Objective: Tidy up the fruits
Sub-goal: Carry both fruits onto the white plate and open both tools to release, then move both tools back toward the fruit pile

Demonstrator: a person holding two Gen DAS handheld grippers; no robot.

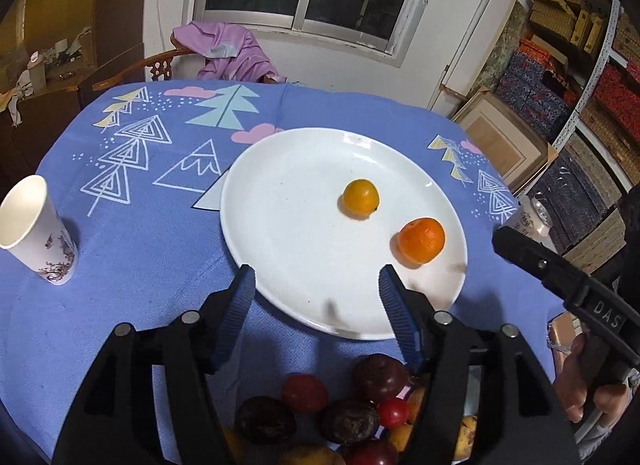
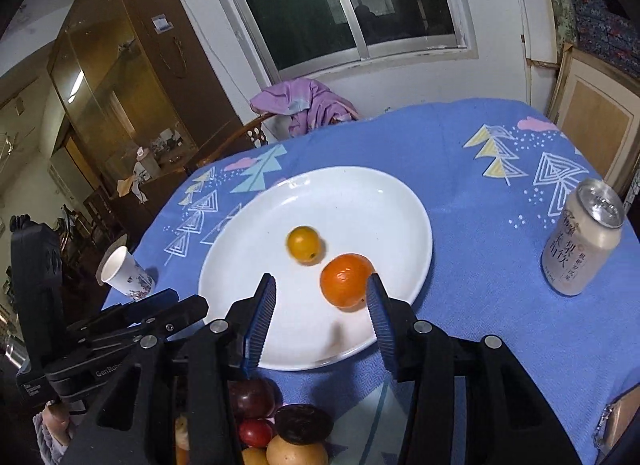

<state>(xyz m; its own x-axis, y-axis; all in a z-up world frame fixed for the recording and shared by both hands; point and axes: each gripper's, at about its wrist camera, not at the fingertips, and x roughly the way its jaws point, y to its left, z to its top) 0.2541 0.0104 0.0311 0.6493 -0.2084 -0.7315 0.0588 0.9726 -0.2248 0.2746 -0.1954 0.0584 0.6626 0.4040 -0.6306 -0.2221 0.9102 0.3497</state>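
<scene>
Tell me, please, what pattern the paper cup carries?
White paper cup with a reddish floral print near its base, clearest in the left wrist view.

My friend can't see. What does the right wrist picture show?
A white plate on a blue tablecloth holds a small yellow fruit and an orange. The right claw is open and empty just in front of the orange, with a drink can to the right.

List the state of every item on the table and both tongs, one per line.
White plate: holds two fruits.
Yellow fruit: on plate, loose.
Orange: on plate, loose.
Paper cup: upright, contents unseen.
Can: upright, opened.
Fruit pile: unsorted.
Left tongs: open, empty.
Right tongs: open, empty.
</scene>
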